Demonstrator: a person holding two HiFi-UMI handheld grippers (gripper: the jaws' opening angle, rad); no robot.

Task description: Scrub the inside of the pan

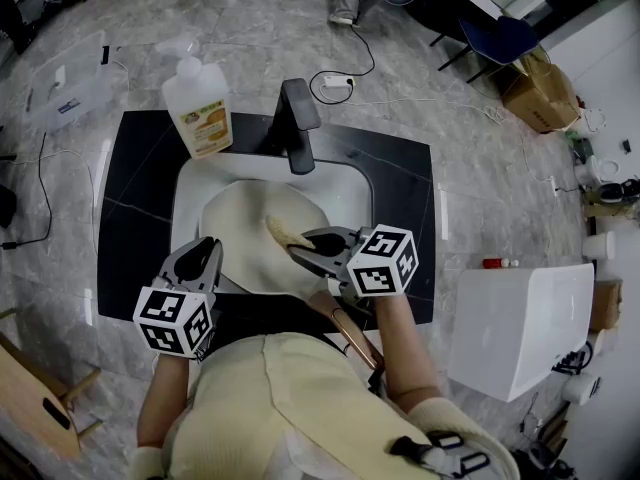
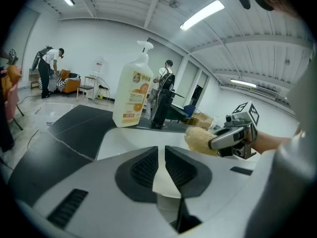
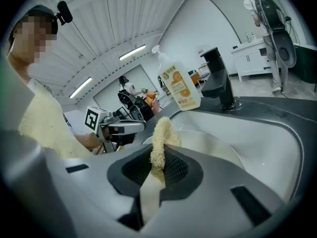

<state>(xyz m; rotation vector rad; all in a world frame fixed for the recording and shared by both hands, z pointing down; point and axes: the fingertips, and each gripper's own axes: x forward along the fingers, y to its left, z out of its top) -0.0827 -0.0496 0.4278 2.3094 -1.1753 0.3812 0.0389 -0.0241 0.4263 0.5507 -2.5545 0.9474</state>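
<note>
A cream pan [image 1: 245,233] lies tilted in the white sink [image 1: 345,183], its copper handle [image 1: 352,338] pointing toward me. At the pan's left edge, my left gripper [image 1: 208,255] is shut on the rim; the left gripper view shows a cream strip of rim [image 2: 166,186] pinched between that gripper's [image 2: 161,165] pads. My right gripper [image 1: 305,250] is shut on a yellow scrubbing sponge [image 1: 284,232], held over the pan's inside. In the right gripper view the sponge [image 3: 161,135] sticks up from that gripper's [image 3: 157,165] jaws, above the pan [image 3: 213,148].
A black faucet [image 1: 298,118] stands behind the basin, and a soap bottle [image 1: 198,103] sits on the black counter [image 1: 140,198] at back left. A white box [image 1: 520,323] sits on the floor to the right. People stand far off in the room.
</note>
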